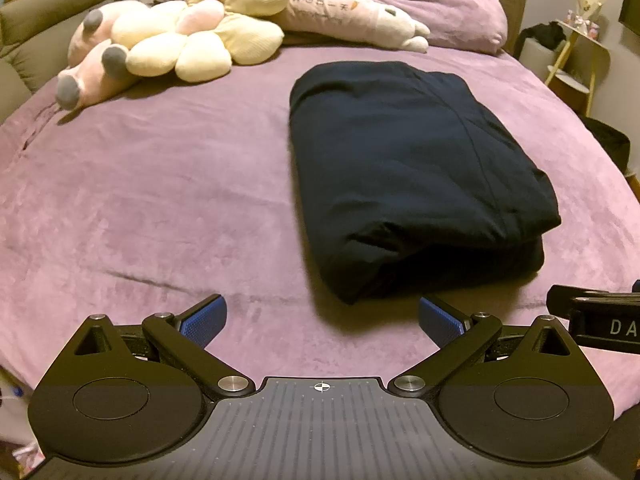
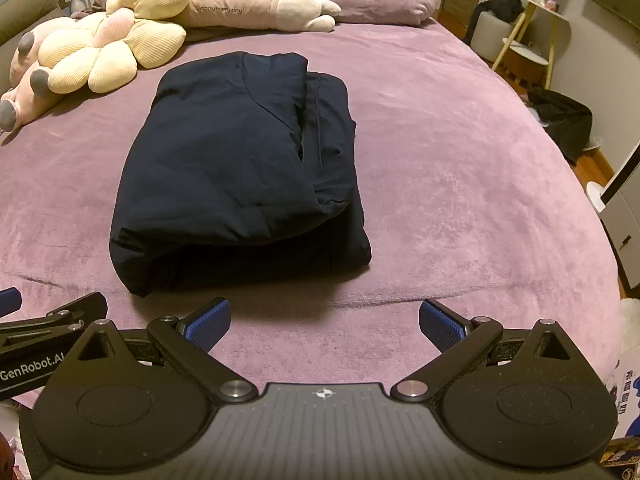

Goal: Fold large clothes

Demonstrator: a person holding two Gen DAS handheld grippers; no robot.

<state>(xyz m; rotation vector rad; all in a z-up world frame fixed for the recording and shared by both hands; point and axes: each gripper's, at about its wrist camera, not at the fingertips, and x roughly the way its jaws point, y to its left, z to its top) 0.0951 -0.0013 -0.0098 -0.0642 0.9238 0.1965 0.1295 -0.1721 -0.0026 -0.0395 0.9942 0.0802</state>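
Left wrist | left claw spread, empty | right claw spread, empty | navy garment folded on bed

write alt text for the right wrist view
A dark navy garment lies folded into a thick rectangle on a purple bed cover, just beyond the open, empty right gripper with its blue-padded fingers. Plush toys and a long pillow sit at the far side; the left gripper shows at the left edge.
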